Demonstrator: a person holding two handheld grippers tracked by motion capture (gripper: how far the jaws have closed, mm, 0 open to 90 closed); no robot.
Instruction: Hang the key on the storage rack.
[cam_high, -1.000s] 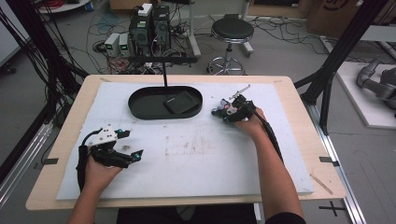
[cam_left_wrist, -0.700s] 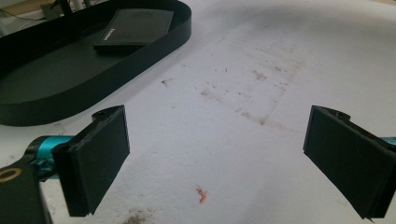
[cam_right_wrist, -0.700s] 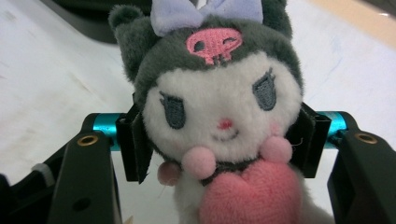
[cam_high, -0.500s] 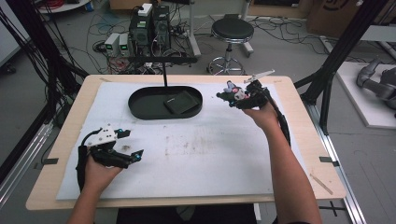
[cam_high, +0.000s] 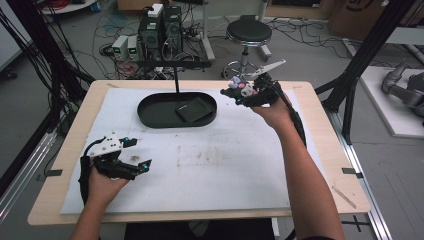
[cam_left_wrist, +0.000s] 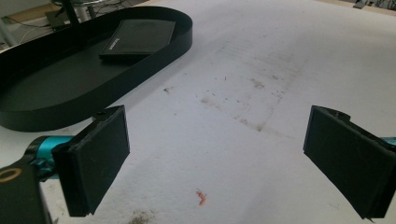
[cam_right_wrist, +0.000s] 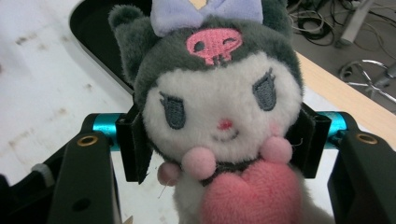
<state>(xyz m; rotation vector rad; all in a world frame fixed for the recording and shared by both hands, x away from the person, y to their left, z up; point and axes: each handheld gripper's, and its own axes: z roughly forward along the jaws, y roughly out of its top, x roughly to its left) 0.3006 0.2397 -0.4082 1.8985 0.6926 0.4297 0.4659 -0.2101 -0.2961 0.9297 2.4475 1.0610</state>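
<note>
The right gripper (cam_high: 235, 92) is up in the air beside the black tray (cam_high: 150, 114), jaws squeezing a plush toy (cam_right_wrist: 219, 121) whose face shows up close in the right gripper view. The left gripper (cam_high: 137, 154) rests low on the tabletop (cam_high: 225, 170), jaws wide apart with nothing between them.

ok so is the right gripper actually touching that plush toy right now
Touching. In the right gripper view, the right gripper has both jaws pressed into the sides of the plush toy, squeezing its head between them.
</note>
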